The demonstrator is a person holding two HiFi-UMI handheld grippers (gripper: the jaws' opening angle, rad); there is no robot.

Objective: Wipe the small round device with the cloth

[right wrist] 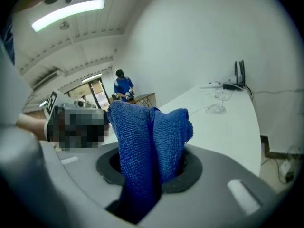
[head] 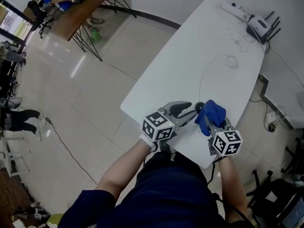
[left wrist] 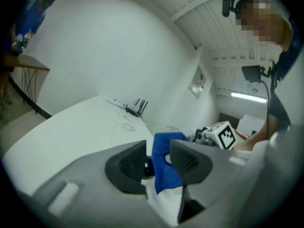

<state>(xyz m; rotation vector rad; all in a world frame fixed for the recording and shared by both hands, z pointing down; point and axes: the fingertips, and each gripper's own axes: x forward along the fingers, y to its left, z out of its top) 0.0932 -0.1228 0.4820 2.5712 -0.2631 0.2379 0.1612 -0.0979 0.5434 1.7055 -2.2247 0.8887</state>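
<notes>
**Progress.** Both pick-ups look done.
- Your right gripper is clamped on the bunched blue cloth.
- Your left gripper has its jaws partly closed round the device, a small dark round piece held at the tips.
- The device sits over the near end of the desk, with the cloth touching it.
- The wiping itself seems only begun. How much of the device you have covered cannot be told.

**Views.**
- Head view: it alone shows both grippers meeting, and the router and cable well apart at the far end.
- Left gripper view: it shows the device against one pad, with the cloth beside it between the jaws.
- Right gripper view: the cloth hides the device.
</notes>
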